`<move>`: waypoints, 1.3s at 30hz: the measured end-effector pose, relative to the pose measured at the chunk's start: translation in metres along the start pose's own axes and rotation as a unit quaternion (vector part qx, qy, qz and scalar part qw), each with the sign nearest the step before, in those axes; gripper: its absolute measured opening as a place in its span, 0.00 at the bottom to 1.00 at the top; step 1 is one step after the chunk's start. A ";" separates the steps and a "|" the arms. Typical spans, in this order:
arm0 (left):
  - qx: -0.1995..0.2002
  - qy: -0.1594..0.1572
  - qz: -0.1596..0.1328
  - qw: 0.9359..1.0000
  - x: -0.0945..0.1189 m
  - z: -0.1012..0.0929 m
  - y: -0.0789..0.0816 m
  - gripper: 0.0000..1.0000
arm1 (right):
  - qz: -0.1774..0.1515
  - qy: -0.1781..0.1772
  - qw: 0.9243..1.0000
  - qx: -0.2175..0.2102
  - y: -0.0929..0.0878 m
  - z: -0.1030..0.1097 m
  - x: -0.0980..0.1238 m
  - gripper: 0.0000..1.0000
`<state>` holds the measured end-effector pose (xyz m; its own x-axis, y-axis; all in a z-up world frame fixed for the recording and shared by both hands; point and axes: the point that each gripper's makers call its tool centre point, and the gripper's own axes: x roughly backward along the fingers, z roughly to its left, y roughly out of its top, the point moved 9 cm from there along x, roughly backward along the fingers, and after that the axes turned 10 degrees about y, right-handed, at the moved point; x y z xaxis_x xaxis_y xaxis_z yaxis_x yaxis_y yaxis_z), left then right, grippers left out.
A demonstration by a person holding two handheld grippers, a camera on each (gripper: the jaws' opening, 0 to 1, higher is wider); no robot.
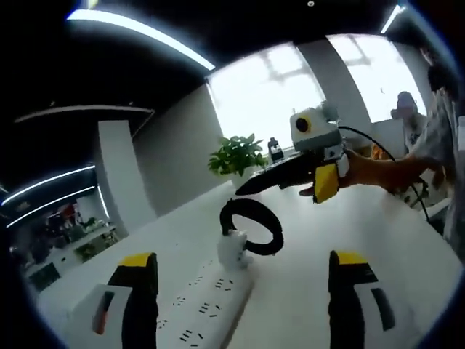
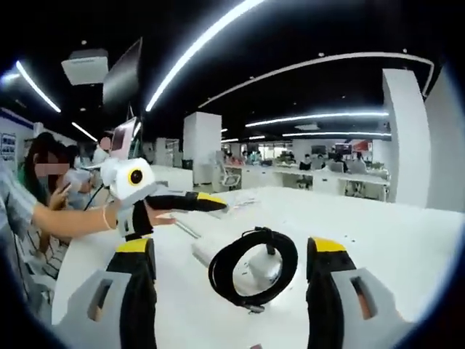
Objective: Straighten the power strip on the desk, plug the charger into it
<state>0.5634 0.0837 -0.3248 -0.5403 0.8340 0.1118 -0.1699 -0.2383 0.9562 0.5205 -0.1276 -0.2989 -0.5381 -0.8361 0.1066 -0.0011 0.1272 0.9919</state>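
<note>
Though the charger (image 1: 234, 251) already sits upright in the end socket of the power strip (image 1: 207, 305), which lies flat on the white table (image 1: 305, 247) with its black cable loop (image 1: 254, 225) above, plugging looks done; the strip's alignment is hard to judge. Left gripper view: left gripper (image 1: 243, 291) raised over the strip, jaws spread, empty. Right gripper view: right gripper (image 2: 229, 280) open, empty, framing the coil (image 2: 253, 269) and charger (image 2: 251, 273), apart from both; the left one sits beyond, hand-held.
</note>
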 end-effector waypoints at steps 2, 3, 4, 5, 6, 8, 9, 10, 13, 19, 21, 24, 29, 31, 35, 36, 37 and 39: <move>0.008 0.023 0.011 1.000 0.006 0.001 0.000 0.99 | 0.008 0.005 1.000 0.007 0.000 0.003 0.000 0.91; 0.011 0.031 0.017 0.999 0.009 0.002 0.001 0.99 | 0.010 0.008 1.000 0.010 0.000 0.005 0.000 0.92; 0.013 0.039 0.020 0.999 0.012 0.003 0.001 0.99 | 0.010 0.012 1.000 0.014 0.000 0.006 0.001 0.93; 0.015 0.044 0.025 0.999 0.014 0.004 0.001 0.99 | 0.009 0.015 1.000 0.015 0.001 0.007 0.002 0.94; 0.020 0.052 0.028 0.998 0.018 0.005 0.001 0.99 | 0.005 0.020 1.000 0.016 0.002 0.007 0.003 0.95; 0.047 0.063 0.040 0.996 0.025 0.007 0.000 0.99 | -0.002 0.027 1.000 0.014 0.003 0.006 0.005 0.97; 0.060 0.064 0.045 0.995 0.028 0.007 -0.001 0.99 | -0.006 0.032 0.999 0.012 0.004 0.005 0.006 0.99; 0.075 0.068 0.046 0.994 0.031 0.008 -0.001 0.99 | -0.009 0.037 0.999 0.009 0.004 0.003 0.008 1.00; 0.113 0.084 0.033 0.990 0.041 0.010 -0.001 0.99 | -0.009 0.050 0.999 0.008 0.005 -0.002 0.013 1.00; 0.159 0.109 0.016 0.981 0.059 0.015 -0.005 0.99 | 0.002 0.059 0.998 0.011 0.006 -0.015 0.023 1.00; 0.157 0.118 0.013 0.980 0.063 0.015 -0.005 0.99 | 0.001 0.061 0.998 0.014 0.008 -0.020 0.027 1.00; 0.152 0.137 0.020 0.979 0.066 0.015 -0.007 0.99 | -0.006 0.066 0.998 0.016 0.011 -0.027 0.031 1.00; 0.152 0.152 0.027 0.976 0.071 0.011 -0.007 0.99 | -0.030 0.080 0.996 0.005 0.018 -0.042 0.037 0.99; 0.155 0.156 0.026 0.975 0.073 0.008 -0.006 0.99 | -0.030 0.087 0.996 0.002 0.019 -0.047 0.038 0.96; 0.161 0.161 0.023 0.973 0.075 0.003 -0.005 0.99 | -0.038 0.088 0.995 -0.007 0.018 -0.059 0.040 0.97; 0.162 0.163 0.023 0.973 0.076 0.002 -0.004 0.99 | -0.040 0.089 0.995 -0.010 0.017 -0.062 0.040 0.97; 0.161 0.165 0.023 0.973 0.076 0.000 -0.004 0.99 | -0.040 0.089 0.995 -0.011 0.016 -0.065 0.039 0.96; 0.155 0.165 0.023 0.974 0.075 -0.003 -0.005 0.99 | -0.031 0.093 0.995 -0.011 0.013 -0.072 0.037 0.96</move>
<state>0.5210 0.1460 -0.3215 -0.7858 0.6083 0.1120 0.0898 -0.0670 0.9937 0.5609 -0.1956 -0.2774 -0.3721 -0.9266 0.0539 -0.0095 0.0618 0.9980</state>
